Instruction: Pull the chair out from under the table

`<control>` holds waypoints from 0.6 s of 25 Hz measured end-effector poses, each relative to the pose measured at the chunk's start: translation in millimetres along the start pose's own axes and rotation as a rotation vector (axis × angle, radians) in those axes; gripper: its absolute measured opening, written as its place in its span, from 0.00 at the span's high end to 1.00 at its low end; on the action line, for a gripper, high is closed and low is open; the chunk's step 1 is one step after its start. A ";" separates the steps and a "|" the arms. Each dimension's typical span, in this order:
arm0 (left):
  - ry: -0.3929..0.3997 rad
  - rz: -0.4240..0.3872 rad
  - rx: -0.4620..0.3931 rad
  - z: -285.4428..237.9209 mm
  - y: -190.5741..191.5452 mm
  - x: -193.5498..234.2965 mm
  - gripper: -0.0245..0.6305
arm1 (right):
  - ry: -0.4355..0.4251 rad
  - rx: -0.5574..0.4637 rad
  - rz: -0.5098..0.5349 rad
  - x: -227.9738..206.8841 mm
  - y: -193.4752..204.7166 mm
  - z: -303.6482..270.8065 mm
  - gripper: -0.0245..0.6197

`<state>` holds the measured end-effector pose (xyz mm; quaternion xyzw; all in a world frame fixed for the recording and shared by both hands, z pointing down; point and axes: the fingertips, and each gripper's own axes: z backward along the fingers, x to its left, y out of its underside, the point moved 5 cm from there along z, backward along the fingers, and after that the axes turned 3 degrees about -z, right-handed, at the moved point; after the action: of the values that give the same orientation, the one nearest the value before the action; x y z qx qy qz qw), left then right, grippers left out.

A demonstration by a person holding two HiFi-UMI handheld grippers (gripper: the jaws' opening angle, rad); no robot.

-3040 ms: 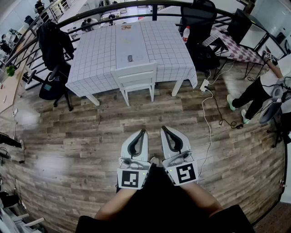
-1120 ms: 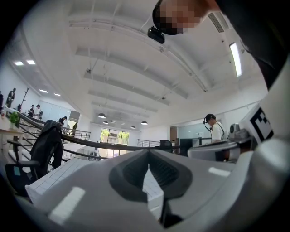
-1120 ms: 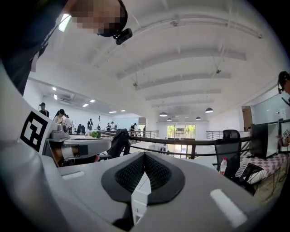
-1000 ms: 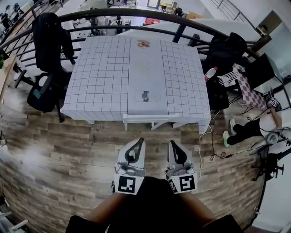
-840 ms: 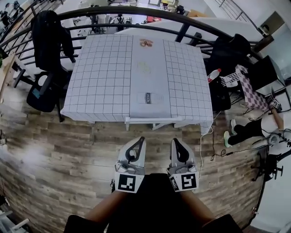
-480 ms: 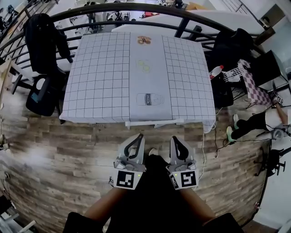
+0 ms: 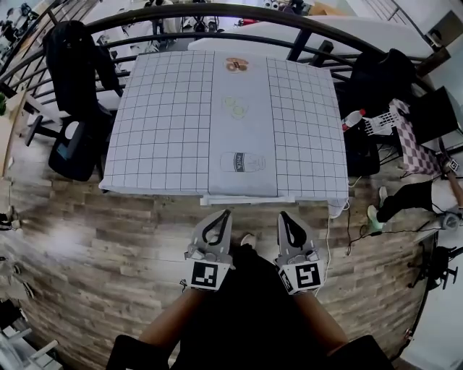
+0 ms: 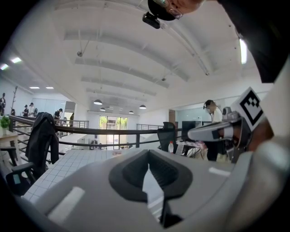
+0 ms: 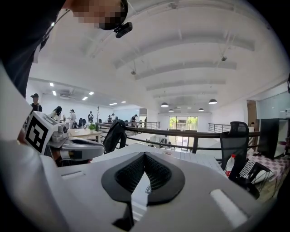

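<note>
In the head view the white chair (image 7: 249,199) is tucked under the table (image 7: 166,123), which wears a checked cloth; only the chair's top rail shows along the near edge. My left gripper (image 7: 226,212) is shut and empty, its tips just short of the rail's left part. My right gripper (image 7: 283,214) is likewise shut and empty, just short of the rail's right part. Seen from the left gripper view, the closed jaws (image 8: 147,166) point over the tabletop (image 8: 68,165). The right gripper view shows its closed jaws (image 9: 145,157) the same way.
A black office chair with a jacket (image 7: 72,87) stands left of the table, and another black chair (image 7: 376,79) with a bottle (image 7: 352,119) to the right. A black railing (image 7: 217,11) runs behind. A white cable (image 7: 334,209) lies at the table's right corner; a person's legs (image 7: 405,199) beyond.
The table has come closer, and both shut grippers have moved forward toward its near edge. The chair's legs and seat are now out of sight; only its top rail shows.
</note>
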<state>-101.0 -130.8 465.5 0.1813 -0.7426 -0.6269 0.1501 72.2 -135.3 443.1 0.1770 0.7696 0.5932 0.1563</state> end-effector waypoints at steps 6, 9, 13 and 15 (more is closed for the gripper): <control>0.010 -0.067 0.088 -19.2 19.3 6.1 0.95 | -0.030 0.082 0.015 -27.3 21.0 -12.3 0.97; 0.056 -0.101 0.146 -33.0 30.5 3.8 0.95 | -0.107 0.172 0.084 -32.2 37.3 -24.9 0.97; 0.139 -0.171 0.269 -48.1 53.7 3.2 0.94 | -0.207 0.278 0.158 -34.1 62.3 -41.6 0.97; 0.192 -0.204 0.348 -56.7 67.7 0.6 0.83 | -0.273 0.311 0.188 -31.8 73.9 -50.2 0.97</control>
<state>-81.5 -170.8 541.8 0.3376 -0.7996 -0.4813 0.1222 84.3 -175.7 528.0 0.3485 0.8036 0.4501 0.1738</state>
